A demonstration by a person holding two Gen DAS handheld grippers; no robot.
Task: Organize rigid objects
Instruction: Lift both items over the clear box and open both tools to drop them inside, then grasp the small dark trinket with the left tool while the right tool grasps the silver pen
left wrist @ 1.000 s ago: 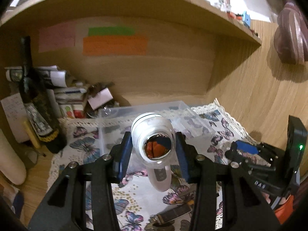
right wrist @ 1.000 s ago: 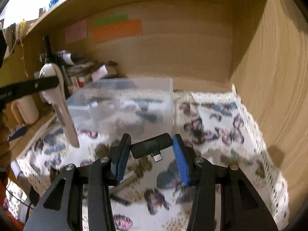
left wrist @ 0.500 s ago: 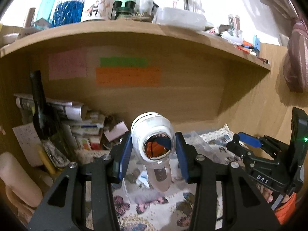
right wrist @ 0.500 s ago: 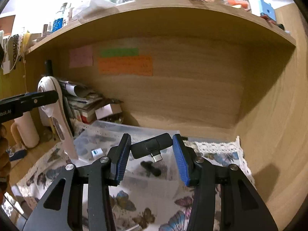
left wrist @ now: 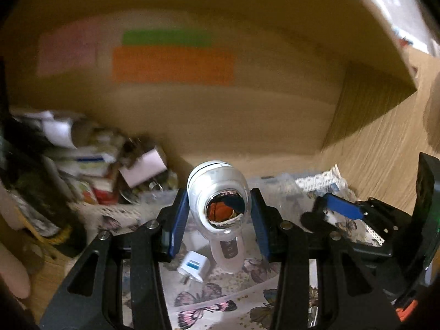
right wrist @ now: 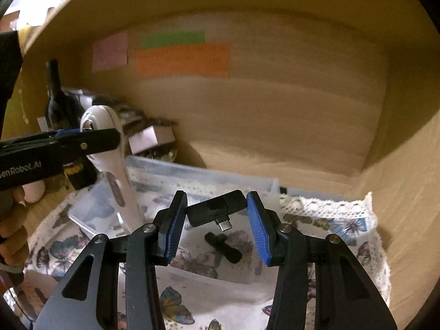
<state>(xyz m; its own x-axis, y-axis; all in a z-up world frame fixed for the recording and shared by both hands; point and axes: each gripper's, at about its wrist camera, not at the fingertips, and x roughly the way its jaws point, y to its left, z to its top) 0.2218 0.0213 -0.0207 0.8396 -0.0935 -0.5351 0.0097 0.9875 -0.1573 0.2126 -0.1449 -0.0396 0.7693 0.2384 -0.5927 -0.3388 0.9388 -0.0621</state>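
Observation:
My left gripper [left wrist: 218, 217] is shut on a white handheld device [left wrist: 220, 209] with a round mirrored head and a handle hanging down; the right wrist view shows the same white device [right wrist: 110, 148] at the left. My right gripper [right wrist: 217, 220] is shut on a small black USB-C dongle [right wrist: 216, 210], its plug pointing down. Both hang over a clear plastic bin [right wrist: 209, 173] on the butterfly cloth [right wrist: 330, 228]. Inside the bin lie a white plug adapter [left wrist: 194, 266] and a small black stick-shaped part [right wrist: 222, 247].
A dark wine bottle [right wrist: 59, 101] and a pile of boxes and papers [left wrist: 104, 159] stand at the back left. The wooden back wall carries pink, green and orange notes [left wrist: 173, 64]. A wooden side wall [right wrist: 407, 192] closes the right. A person's hand [right wrist: 12, 231] grips the left tool.
Both grippers pulled back and up from the bin, then moved forward over it again. Each keeps its object. The upper shelf's bottles have left the view.

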